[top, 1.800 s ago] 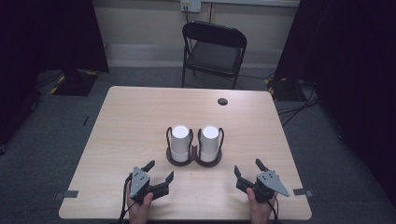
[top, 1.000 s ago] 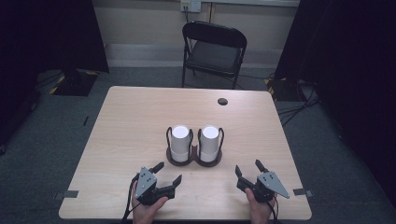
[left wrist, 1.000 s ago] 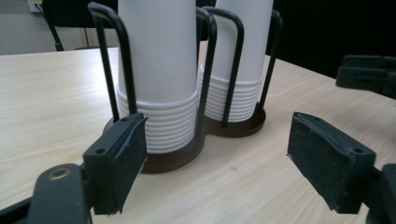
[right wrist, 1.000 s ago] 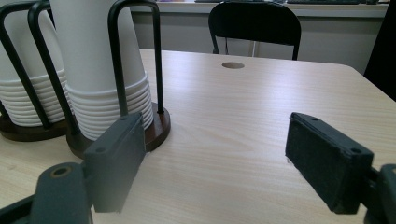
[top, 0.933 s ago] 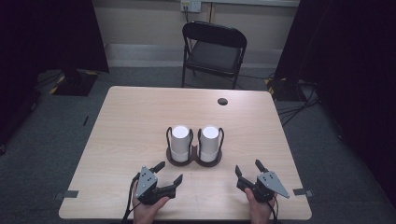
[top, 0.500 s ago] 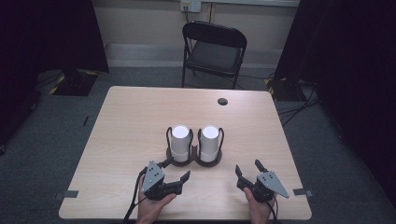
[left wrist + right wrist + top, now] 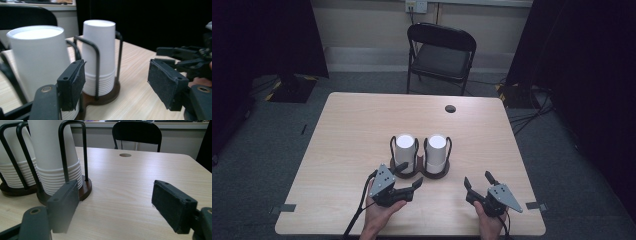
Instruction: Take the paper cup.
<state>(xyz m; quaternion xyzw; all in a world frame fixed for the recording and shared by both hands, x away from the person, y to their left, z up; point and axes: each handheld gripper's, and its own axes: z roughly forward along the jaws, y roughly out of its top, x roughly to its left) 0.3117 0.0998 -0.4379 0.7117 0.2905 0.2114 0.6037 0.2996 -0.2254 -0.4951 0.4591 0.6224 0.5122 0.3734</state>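
two stacks of upturned white paper cups stand side by side near the middle of the wooden table (image 7: 352, 130), each in its own black wire holder on a dark round base. in the high view the left cup stack (image 7: 404, 148) and the right cup stack (image 7: 436, 148) sit just apart, their bases touching or nearly so.

the left gripper (image 7: 408, 183) is held just in front of the left stack, close to its base, pointing toward the right side of the table. its jaws have just been closing, yet they stand apart, and nothing lies between them. in the left gripper view one pad (image 7: 72, 83) sits just in front of the nearer stack's lower part, and whether it touches the cups or the wire holder (image 7: 96, 62) cannot be told; the other pad is out over bare table.

the right gripper (image 7: 477, 181) rests near the table's front edge, well to the right of the stacks, with its jaws wide apart and holding nothing. in the right gripper view its jaws frame bare tabletop, with the nearer holder's dark base (image 7: 83, 190) just beyond its left pad (image 7: 62, 205).

a small round hole (image 7: 450, 108) sits toward the table's far edge, and a black folding chair (image 7: 439, 55) stands behind the table.
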